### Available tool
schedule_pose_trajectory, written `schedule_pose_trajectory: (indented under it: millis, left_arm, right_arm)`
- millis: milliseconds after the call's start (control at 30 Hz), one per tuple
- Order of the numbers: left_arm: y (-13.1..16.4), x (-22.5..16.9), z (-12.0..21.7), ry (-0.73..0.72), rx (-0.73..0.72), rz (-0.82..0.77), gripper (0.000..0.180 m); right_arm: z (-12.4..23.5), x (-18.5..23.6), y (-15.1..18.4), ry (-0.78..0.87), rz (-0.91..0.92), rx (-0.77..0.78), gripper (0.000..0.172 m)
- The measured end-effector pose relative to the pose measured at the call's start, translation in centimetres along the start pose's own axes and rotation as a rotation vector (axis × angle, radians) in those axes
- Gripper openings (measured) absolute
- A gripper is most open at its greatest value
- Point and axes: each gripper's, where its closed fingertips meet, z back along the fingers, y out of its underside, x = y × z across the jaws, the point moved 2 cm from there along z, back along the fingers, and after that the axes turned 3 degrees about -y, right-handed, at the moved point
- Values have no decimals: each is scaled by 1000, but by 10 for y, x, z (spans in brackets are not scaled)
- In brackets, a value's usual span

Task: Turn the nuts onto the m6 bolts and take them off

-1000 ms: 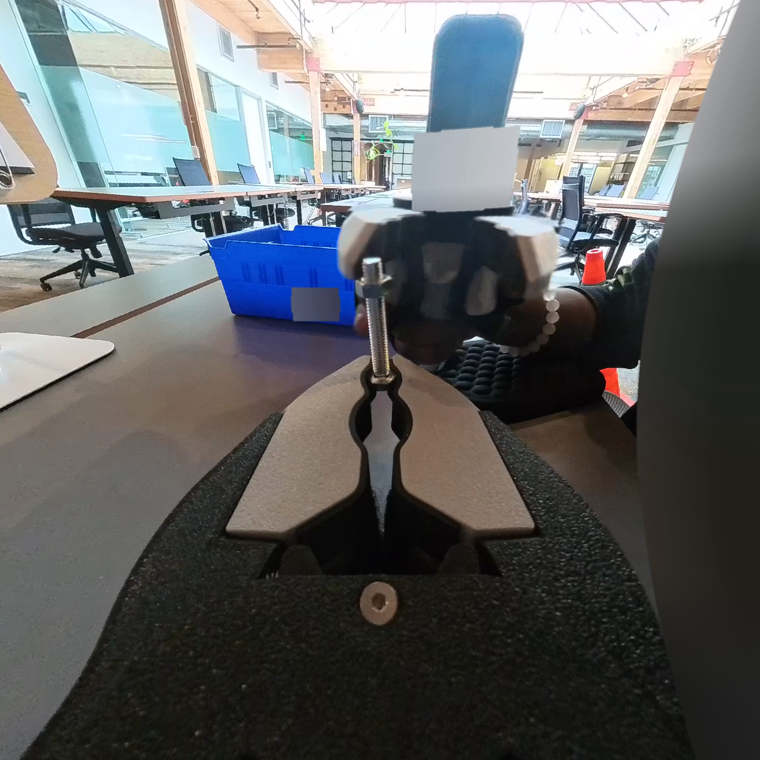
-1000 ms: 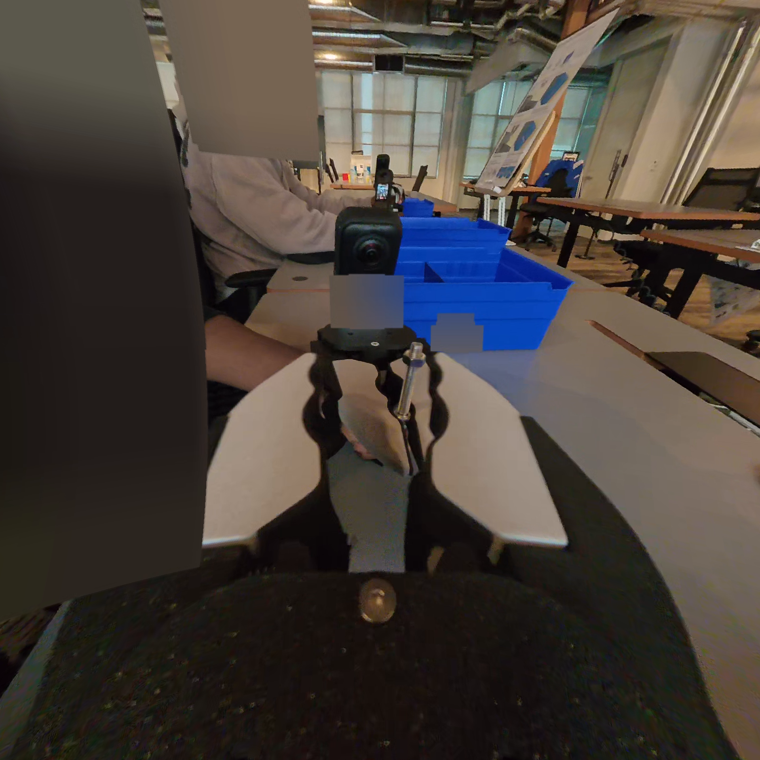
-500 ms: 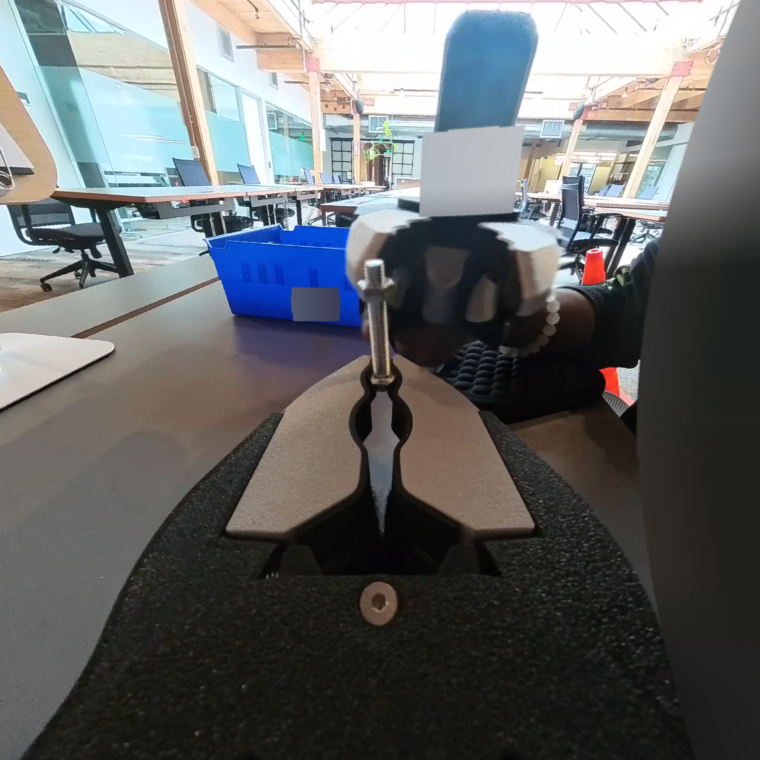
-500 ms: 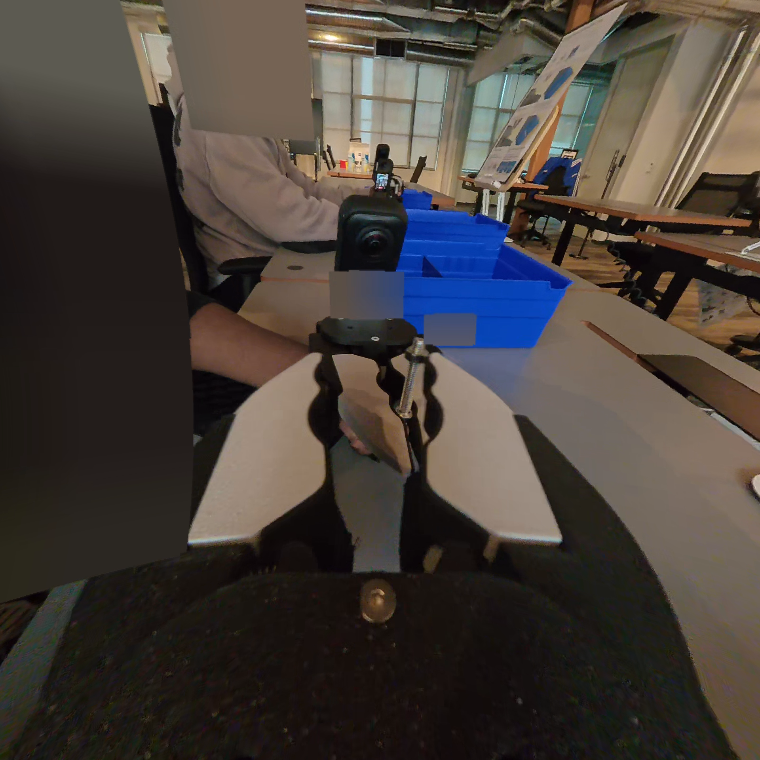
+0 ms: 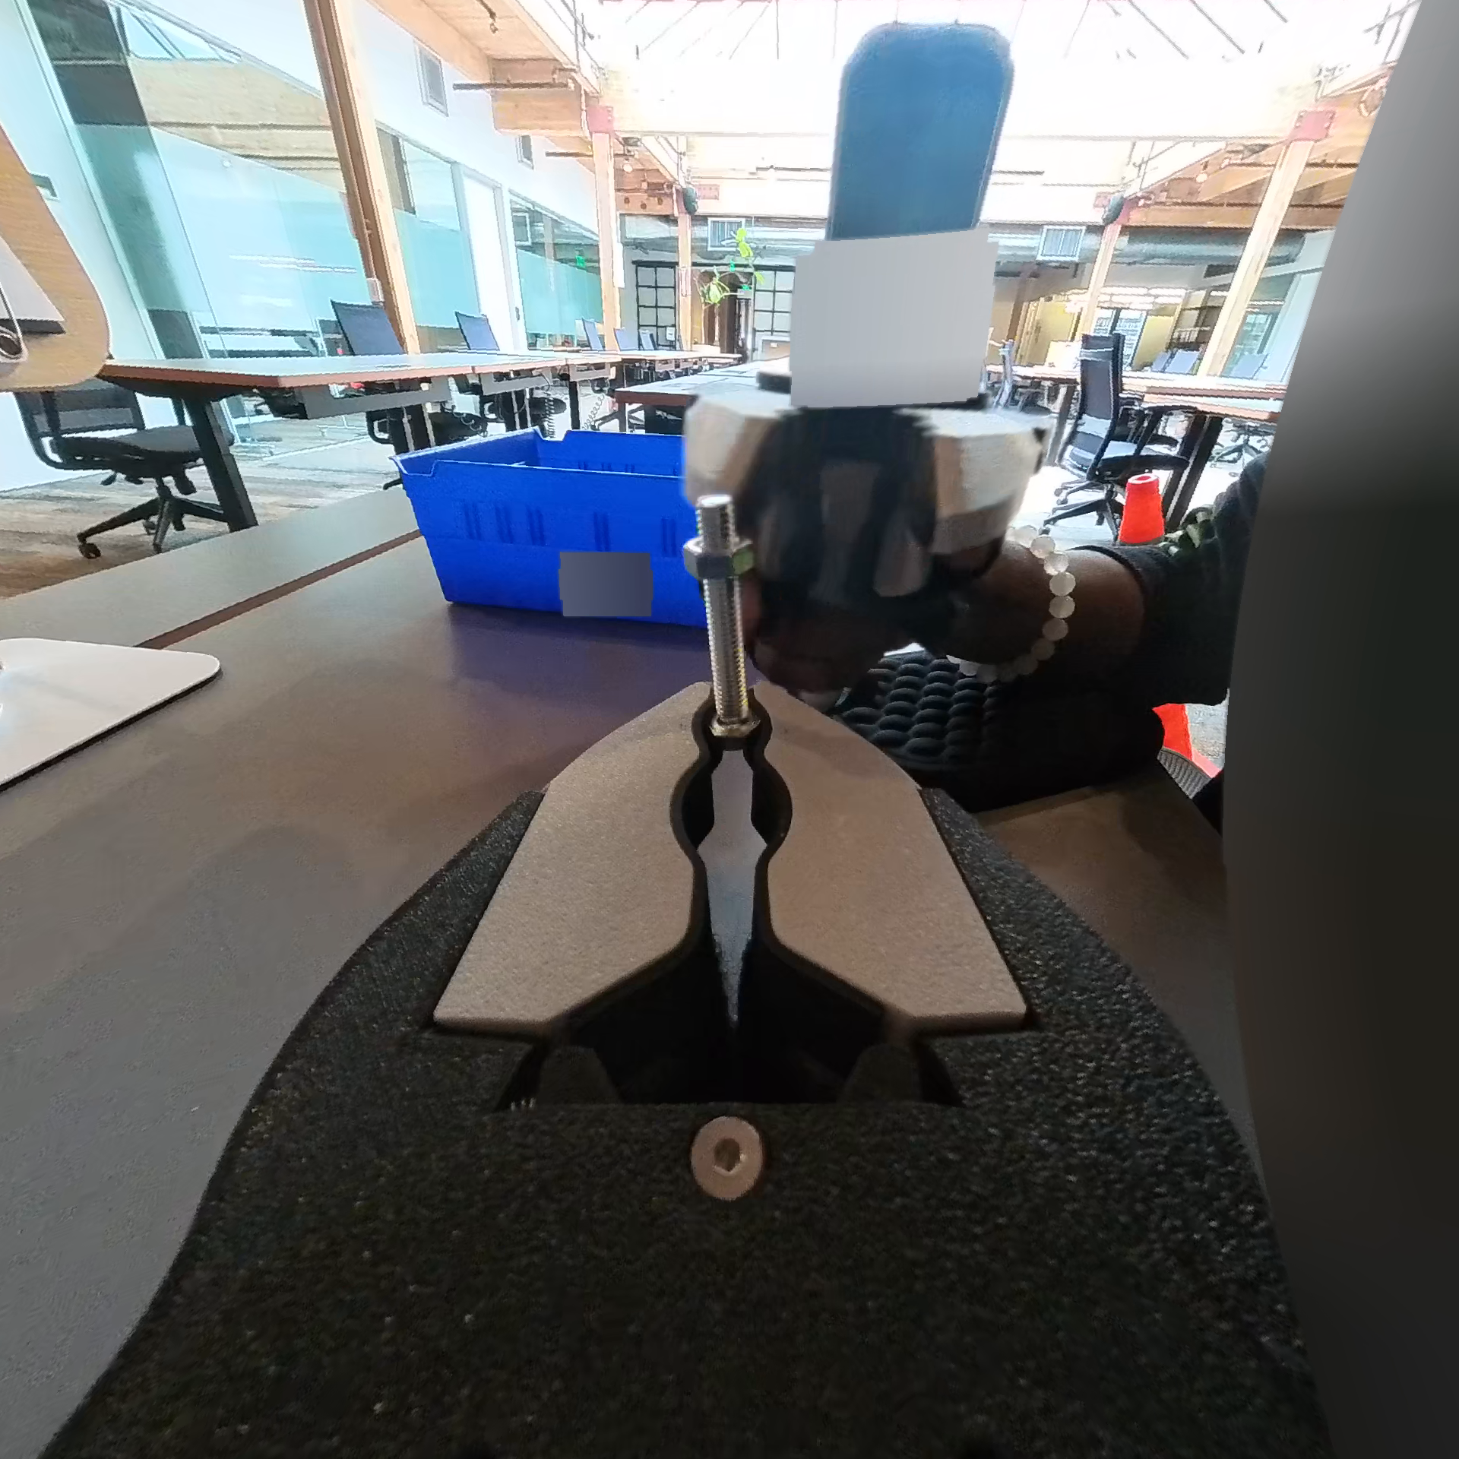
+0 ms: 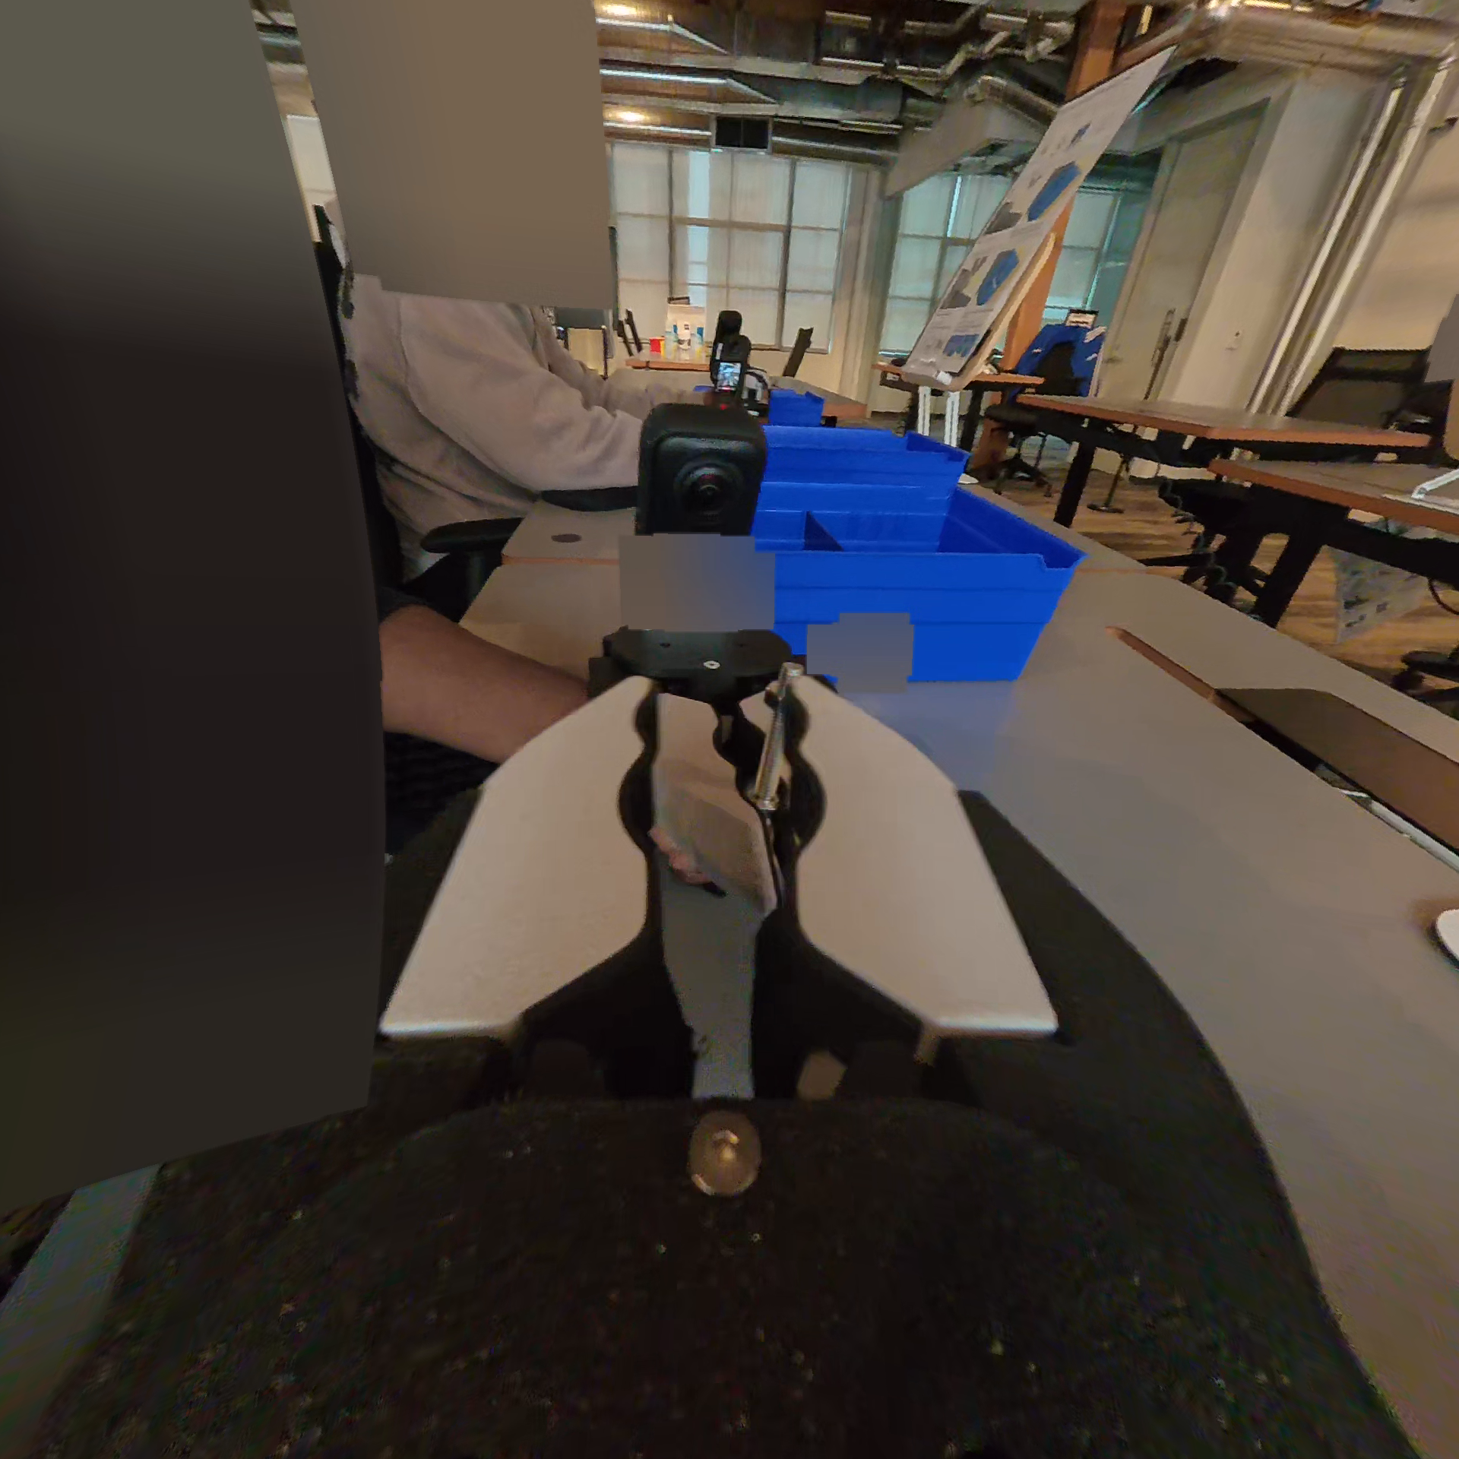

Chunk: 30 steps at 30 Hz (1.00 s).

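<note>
Grey-brown table (image 5: 237, 789), open-plan office. Blue bin (image 5: 553, 529) behind. Left gripper (image 5: 730, 722) clenched on upright bolt (image 5: 726, 631), nut (image 5: 714, 560) near top. Right gripper (image 6: 722, 710) open around bolt.

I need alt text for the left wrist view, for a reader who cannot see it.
The left hand-held gripper clamps the head of an upright bolt with a nut near its top. The right hand-held gripper is close behind the nut, with a blue bin on the table.

You see a shiny threaded metal bolt (image 5: 725, 624) with a metal nut (image 5: 714, 559). Behind sits a glossy blue plastic bin (image 5: 545, 521) (ribbed walls) on a smooth matt table (image 5: 316, 750).
</note>
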Motion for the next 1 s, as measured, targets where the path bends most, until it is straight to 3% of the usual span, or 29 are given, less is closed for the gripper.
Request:
schedule_pose_trajectory:
  millis: [100,133,233,267,333,400,467,533,567,633,667,767,800,933,1000]
  left_arm:
    - [0,0,0,0,0,0,4]
    - [0,0,0,0,0,1,4]
    - [0,0,0,-2,-2,1,4]
    - [0,0,0,-2,-2,2,4]
    - [0,0,0,0,0,0,4]
    - [0,0,0,-1,-1,-1,4]
    - [0,0,0,-1,-1,0,4]
    - [0,0,0,0,-1,-1,4]
    - [0,0,0,-1,-2,0,4]
    - [0,0,0,-1,-2,1,4]
    - [0,0,0,0,-1,-1,4]
    - [0,0,0,0,-1,-1,4]
    - [0,0,0,-1,-1,0,4]
    - [0,0,0,-2,-3,1,4]
    - [0,0,0,-1,-1,0,4]
  right_arm:
    - [-5,-1,4,13,10,24,60]
    - [-6,1,5,4,11,35,58]
    - [-2,5,2,-21,29,20,20]
    - [0,4,0,-22,20,8,17]
    - [1,1,0,-8,3,5,20]
    - [-1,-2,2,12,5,10,43]
    - [-5,1,6,-3,8,37,52]
    - [-4,3,6,-7,21,45,38]
    - [-3,5,4,-18,30,35,23]
    - [0,5,0,-28,10,11,16]
    - [0,3,1,-22,4,13,18]
    - [-4,0,5,11,8,34,54]
    - [-6,0,7,10,10,46,59]
    - [-2,5,3,-20,33,24,15]
    - [0,3,2,-15,8,13,15]
